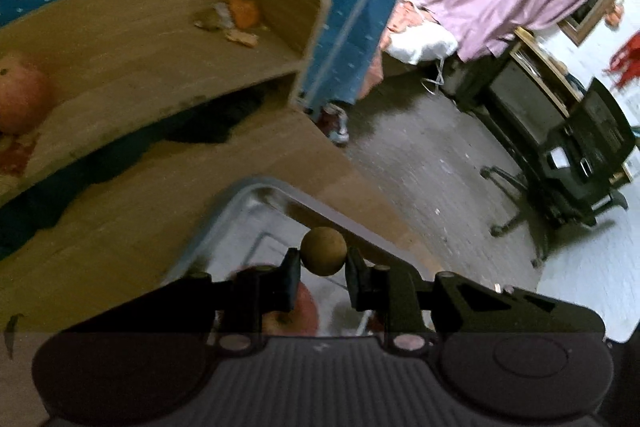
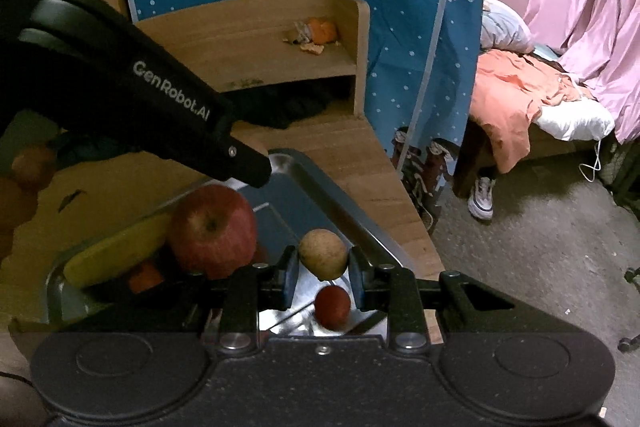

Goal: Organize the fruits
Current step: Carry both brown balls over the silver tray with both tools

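Left wrist view. The left gripper (image 1: 323, 269) grasps a small round brown fruit (image 1: 323, 251) between its two fingers, held above the far end of the steel tray (image 1: 224, 203). Beneath the fingers, inside the tray, part of a red apple (image 1: 306, 311) shows. One more reddish fruit (image 1: 20, 97) sits on the wooden shelf (image 1: 152, 39) beyond the tray, at the view's left edge, outside the tray; orange peel scraps (image 1: 240, 15) lie at the shelf's far end. The gripper points forward and slightly down over the tray, level from side to side.

Right wrist view. The right gripper (image 2: 324, 273) likewise clenches a small tan fruit (image 2: 323, 253), held above the tray's (image 2: 320, 183) near right part. Already in the tray: a large red apple (image 2: 214, 229), a banana (image 2: 120, 251) to its left, a small orange piece (image 2: 146, 275) and a small red fruit (image 2: 332, 307) directly under the held one. Left of the tray, dim orange fruits (image 2: 24, 179) remain on the table (image 2: 352, 143). The left gripper (image 2: 248, 167) reaches in diagonally over the tray's far corner.

Judged progress: well along; two fruits in hand and a few outside remain.
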